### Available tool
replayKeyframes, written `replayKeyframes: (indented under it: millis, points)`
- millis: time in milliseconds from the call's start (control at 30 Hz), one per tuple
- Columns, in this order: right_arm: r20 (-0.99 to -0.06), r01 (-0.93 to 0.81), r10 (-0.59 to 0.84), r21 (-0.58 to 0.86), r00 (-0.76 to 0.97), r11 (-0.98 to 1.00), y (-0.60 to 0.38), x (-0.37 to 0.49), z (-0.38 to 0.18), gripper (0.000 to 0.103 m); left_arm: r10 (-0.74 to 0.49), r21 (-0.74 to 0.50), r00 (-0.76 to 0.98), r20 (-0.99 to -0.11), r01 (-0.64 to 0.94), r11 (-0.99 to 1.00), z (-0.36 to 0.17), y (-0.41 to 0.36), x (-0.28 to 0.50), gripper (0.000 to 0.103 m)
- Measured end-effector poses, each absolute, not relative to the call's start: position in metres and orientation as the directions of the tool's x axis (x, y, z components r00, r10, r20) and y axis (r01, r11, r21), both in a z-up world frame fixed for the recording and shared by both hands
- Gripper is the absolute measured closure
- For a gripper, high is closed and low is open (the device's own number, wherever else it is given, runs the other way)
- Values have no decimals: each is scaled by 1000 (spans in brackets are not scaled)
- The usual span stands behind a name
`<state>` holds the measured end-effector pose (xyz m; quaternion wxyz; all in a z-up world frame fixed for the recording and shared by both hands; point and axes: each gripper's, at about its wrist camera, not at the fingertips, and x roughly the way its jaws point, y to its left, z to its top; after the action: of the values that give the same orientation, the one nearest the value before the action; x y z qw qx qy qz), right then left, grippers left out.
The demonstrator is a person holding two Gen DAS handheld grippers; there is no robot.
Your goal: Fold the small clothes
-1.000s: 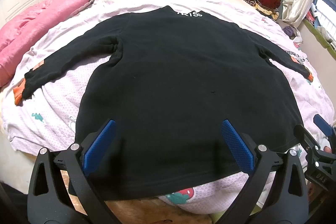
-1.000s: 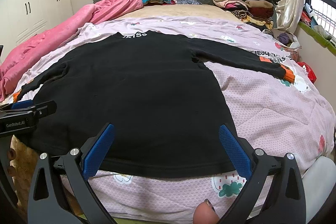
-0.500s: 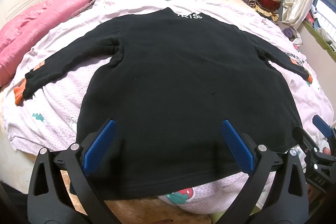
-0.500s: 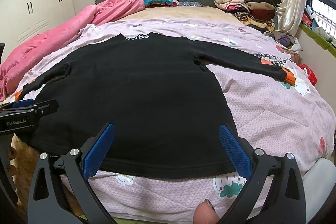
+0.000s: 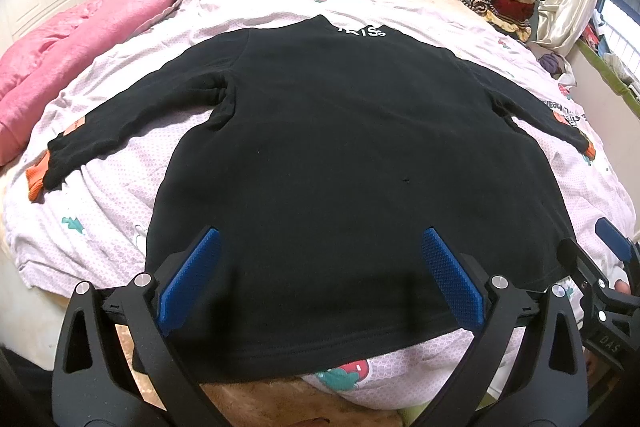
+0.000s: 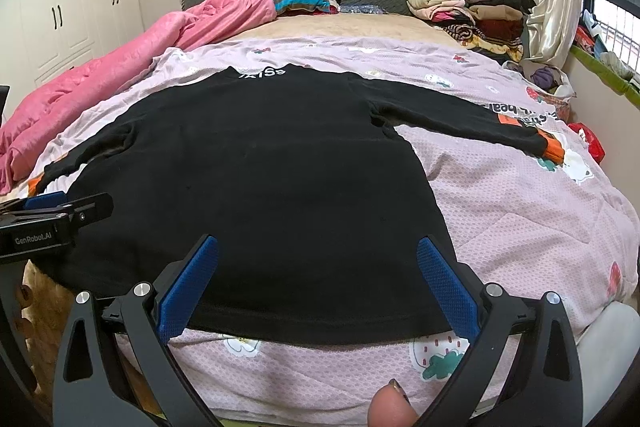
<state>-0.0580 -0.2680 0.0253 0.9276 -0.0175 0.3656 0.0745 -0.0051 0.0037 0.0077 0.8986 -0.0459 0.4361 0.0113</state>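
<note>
A black long-sleeved top point(image 5: 344, 163) point(image 6: 256, 179) lies flat on the bed, back side up, sleeves spread out, orange cuffs at both ends, white lettering at the collar. My left gripper point(image 5: 318, 275) hovers open above the hem on the left half, nothing between its blue pads. My right gripper point(image 6: 316, 283) stands open over the hem's right part, also empty. The right gripper's tip point(image 5: 612, 247) shows at the right edge of the left wrist view, and the left gripper's tip point(image 6: 52, 205) shows at the left edge of the right wrist view.
A pink-white patterned quilt point(image 6: 520, 211) covers the bed. A pink duvet point(image 5: 88, 27) lies bunched along the left side. Stacks of folded clothes point(image 6: 476, 11) sit at the far right by the headboard. A curtain and window are on the right; white wardrobes point(image 6: 60, 19) on the left.
Both grippers have drawn back slightly from the top; the garment sits a little farther away in both views. The jaws stay open.
</note>
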Motion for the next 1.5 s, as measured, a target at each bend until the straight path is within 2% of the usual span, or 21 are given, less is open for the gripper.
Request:
replayKeyframes:
  millis: [733,1500]
  points:
    - [-695,-161,159,63,702,985,-256,-26,22,4,-17,-63,605,-796,-55,997,5,5,17,9]
    - [-682,-119,137,73,718,990,-255,33,36,4,-14,-82,600,-800,-85,993,24,11,81,9]
